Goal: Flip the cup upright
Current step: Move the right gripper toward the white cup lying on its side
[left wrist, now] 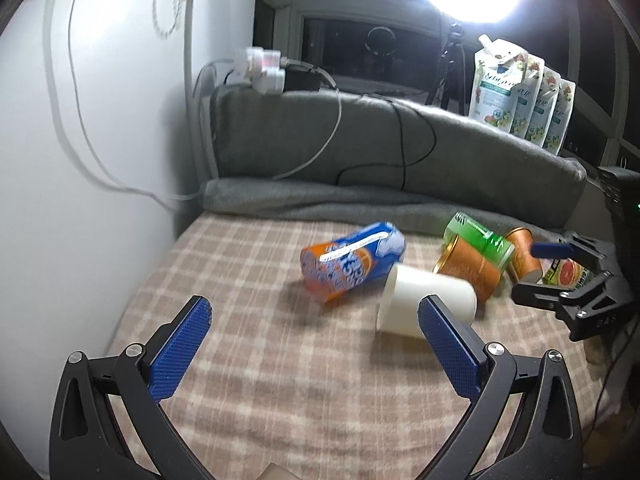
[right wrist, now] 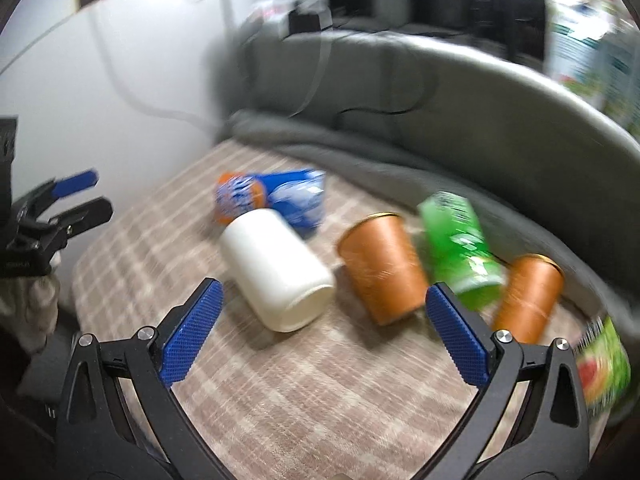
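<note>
**Operator:** Report the left wrist view.

**Technician:** The left gripper [left wrist: 314, 318] was spread wide and held nothing. The white cup [left wrist: 427, 300] lay on its side on the plaid blanket [left wrist: 260, 380], ahead and to the right of the gripper's centre line, partly behind its right pad. Its long axis ran across the view, mouth toward the left. The blue-orange cup [left wrist: 350, 264] lay just behind it. The right gripper [left wrist: 540, 272] stood near the blanket's right edge, empty, its jaws parted.

**Operator:** Report the right wrist view.

**Technician:** The right gripper [right wrist: 322, 306] was likewise wide and empty. The white cup [right wrist: 276, 270] lay directly ahead, slightly left of centre, axis diagonal, one end toward the camera. An orange cup [right wrist: 382, 266] lay just beside it. Judgement: both grippers were near; the right one looked better aligned.
</note>
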Demonstrator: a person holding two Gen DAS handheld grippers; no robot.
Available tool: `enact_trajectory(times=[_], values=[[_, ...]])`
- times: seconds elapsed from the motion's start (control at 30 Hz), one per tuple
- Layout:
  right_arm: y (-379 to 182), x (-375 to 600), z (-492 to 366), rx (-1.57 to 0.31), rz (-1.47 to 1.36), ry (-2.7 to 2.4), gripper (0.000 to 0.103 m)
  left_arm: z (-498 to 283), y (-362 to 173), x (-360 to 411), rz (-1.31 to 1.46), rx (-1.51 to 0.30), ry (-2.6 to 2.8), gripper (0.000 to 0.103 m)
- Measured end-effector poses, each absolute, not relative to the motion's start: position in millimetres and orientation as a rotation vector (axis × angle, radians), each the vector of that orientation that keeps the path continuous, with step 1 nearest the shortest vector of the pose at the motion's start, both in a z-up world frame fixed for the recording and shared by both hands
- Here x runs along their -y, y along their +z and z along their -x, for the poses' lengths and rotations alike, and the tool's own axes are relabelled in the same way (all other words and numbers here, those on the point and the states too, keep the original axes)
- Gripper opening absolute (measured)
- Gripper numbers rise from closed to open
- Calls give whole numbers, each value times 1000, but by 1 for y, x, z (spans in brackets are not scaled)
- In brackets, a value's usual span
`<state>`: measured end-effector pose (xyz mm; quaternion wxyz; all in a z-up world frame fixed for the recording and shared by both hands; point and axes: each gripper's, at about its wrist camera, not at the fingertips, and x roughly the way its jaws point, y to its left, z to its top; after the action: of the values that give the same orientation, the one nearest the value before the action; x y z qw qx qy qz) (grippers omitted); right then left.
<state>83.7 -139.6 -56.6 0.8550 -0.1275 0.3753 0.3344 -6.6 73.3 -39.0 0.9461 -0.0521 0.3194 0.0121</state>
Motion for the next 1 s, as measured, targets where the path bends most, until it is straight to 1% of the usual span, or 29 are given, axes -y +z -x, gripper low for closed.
enact_trajectory(times=[0.17, 0.33, 0.67, 0.77, 0.97, 1.0], values=[[-69, 108, -101, -882, 401, 811, 103, 10, -50, -85, 159, -709, 38, 103], [-87, 78, -115, -958, 505, 897, 103, 12, -58, -88, 153, -737, 51, 103], [-105, 45, -123, -1005, 663, 930, 103, 11, -63, -94, 161, -744, 61, 103], [-109, 42, -128, -1024, 675, 932, 98, 11, -64, -93, 166, -745, 56, 103], [-120, 32, -125, -1034, 726, 930, 95, 9, -64, -91, 163, -744, 47, 101], [-122, 30, -125, -1035, 736, 922, 93, 8, -64, -91, 164, -745, 46, 100]])
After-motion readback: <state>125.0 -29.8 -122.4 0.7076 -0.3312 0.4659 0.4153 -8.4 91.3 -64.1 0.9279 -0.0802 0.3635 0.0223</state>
